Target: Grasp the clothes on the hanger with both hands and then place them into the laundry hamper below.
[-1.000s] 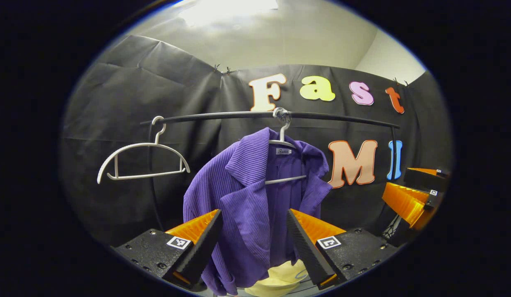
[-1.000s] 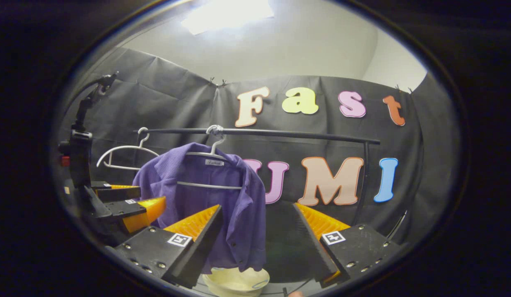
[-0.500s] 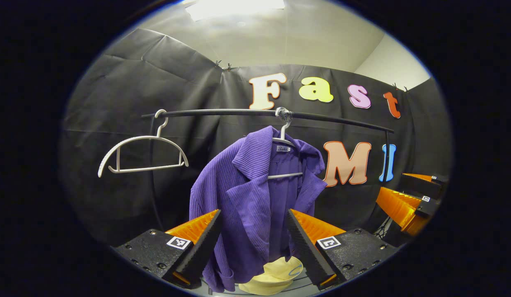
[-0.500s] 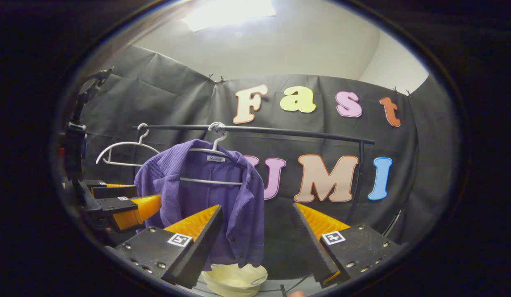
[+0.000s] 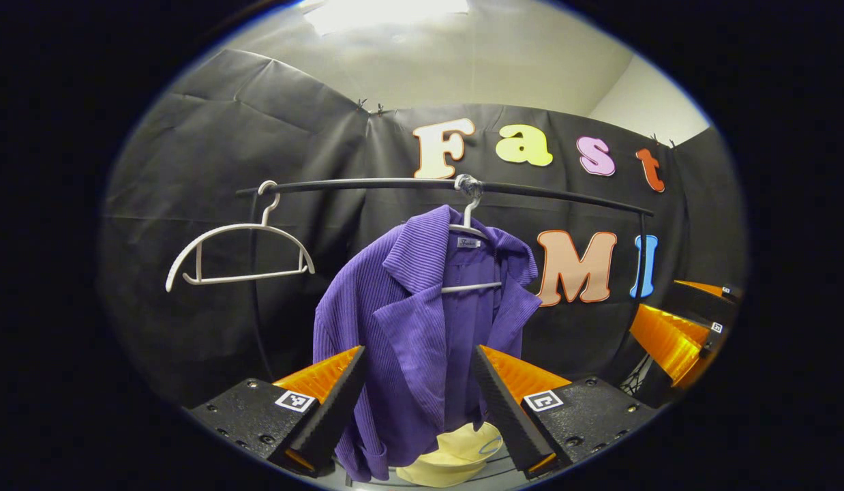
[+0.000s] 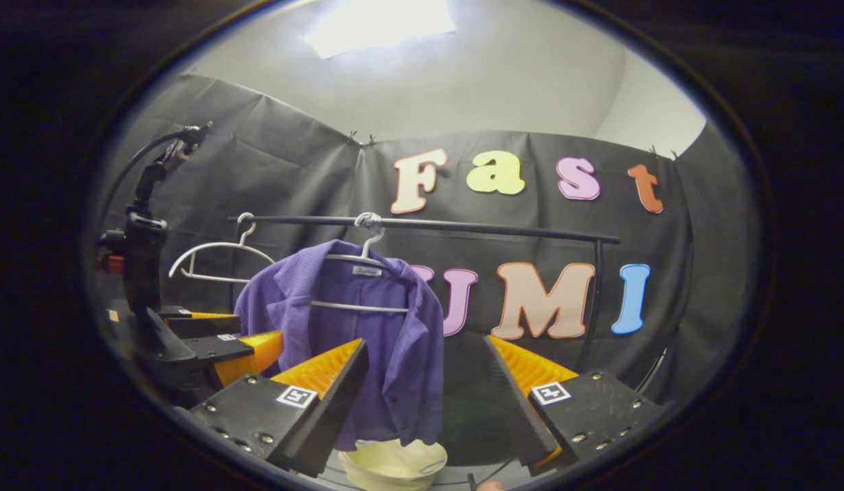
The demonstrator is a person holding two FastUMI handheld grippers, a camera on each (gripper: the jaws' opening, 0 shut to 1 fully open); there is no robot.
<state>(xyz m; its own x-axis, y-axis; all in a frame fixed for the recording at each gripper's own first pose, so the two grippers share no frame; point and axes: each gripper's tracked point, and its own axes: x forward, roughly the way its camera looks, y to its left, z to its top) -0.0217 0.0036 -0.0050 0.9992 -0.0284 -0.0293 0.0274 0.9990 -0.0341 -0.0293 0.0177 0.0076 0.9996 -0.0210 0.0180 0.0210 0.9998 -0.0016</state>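
Left tongs (image 5: 418, 392): released, jaws wide apart and holding nothing — the shirt's left front panel hangs in the gap beyond them, seemingly not yet touched.
Right tongs (image 6: 425, 385): released as well, empty; in the right gripper view the shirt's right edge lies behind the left finger, while the gap itself mostly frames the black wall.
Shirt (image 5: 422, 320): purple, ribbed, open at the front, hanging on a white hanger (image 5: 471, 235) hooked over the black rail (image 5: 367, 184).
Hamper (image 6: 393, 464): pale yellow, directly below the shirt's hem.
Spare hanger (image 5: 239, 256): empty, at the rail's left end, well apart from the shirt.
Risk, aim: the right tongs look set off to the side of the cloth — closing there would likely catch only the edge, or air.
Risk, hanger: pulling straight down could drag the shoulders against the hanger, so it tilts, swings or comes off the rail with the shirt.
Risk, uneven grip: if one side clamps sooner or thinner than the other, the loose fabric may slip out and drop askew.
Risk, drop: the hamper's mouth looks small beside the shirt; a sleeve or hem could drape over its rim.
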